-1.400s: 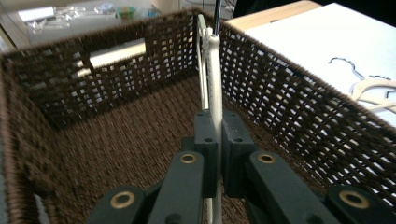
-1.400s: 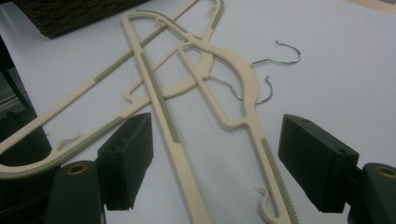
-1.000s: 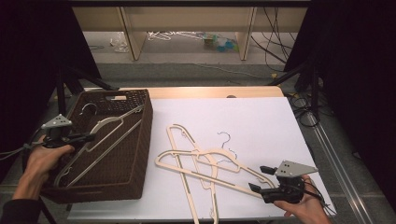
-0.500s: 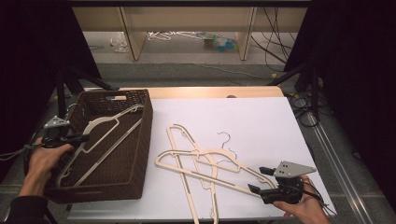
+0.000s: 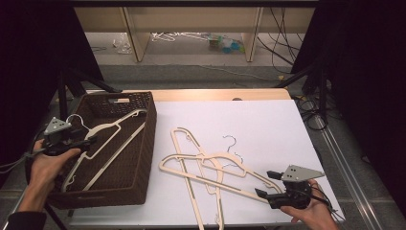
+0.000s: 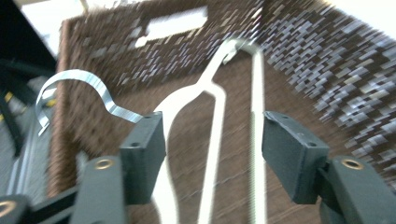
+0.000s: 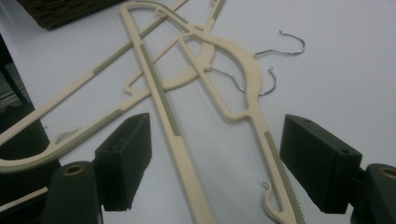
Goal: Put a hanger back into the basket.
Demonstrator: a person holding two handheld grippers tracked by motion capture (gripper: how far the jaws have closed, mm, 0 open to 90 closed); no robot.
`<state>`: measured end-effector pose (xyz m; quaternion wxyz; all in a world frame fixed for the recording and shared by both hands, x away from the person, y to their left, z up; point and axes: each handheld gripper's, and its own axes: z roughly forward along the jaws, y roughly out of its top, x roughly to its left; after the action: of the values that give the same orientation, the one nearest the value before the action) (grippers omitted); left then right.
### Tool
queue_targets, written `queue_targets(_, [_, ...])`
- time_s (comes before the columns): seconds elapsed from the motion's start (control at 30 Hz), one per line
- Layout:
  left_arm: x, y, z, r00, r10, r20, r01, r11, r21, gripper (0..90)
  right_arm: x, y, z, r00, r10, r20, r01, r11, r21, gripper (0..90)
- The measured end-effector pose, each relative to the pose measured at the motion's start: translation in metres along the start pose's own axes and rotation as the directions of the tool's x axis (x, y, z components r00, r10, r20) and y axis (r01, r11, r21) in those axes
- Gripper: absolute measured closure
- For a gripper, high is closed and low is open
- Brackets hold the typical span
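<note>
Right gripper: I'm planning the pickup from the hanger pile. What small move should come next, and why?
Probably ease the right gripper forward and close it: its jaws stand open around the cream hangers' bars on the white table cover, gripping nothing yet.

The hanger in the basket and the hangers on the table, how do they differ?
The hanger in the basket is single and leans tilted, its far end on the basket rim; the hangers on the table lie flat, overlapping in a pile. The left gripper is at the first, the right gripper by the pile's end, both open. All are cream with metal hooks.
</note>
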<state>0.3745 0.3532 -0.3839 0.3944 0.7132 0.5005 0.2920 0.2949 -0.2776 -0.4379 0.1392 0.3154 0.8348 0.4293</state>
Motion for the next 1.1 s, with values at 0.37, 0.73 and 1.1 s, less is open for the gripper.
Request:
queue_targets(0.37, [-0.078,0.023,-0.025,0.9787,0.090,0.184,-0.063,0.9865,-0.151,28.7,-0.003,-0.003,0.001,0.9999,0.015,0.008,-0.015,1.000,-0.011,26.1])
queue_targets(0.73, [-0.156,0.013,-0.022,0.9383,0.174,0.299,-0.101,0.9641,-0.246,18.7,-0.006,-0.005,0.002,0.9996,0.027,0.011,-0.027,0.999,-0.036,24.9])
queue_targets(1.1, [-0.195,-0.010,-0.021,0.9151,0.217,0.340,-0.120,0.9514,-0.284,17.5,-0.003,-0.003,0.003,0.9991,0.031,0.029,-0.030,0.998,-0.056,21.3])
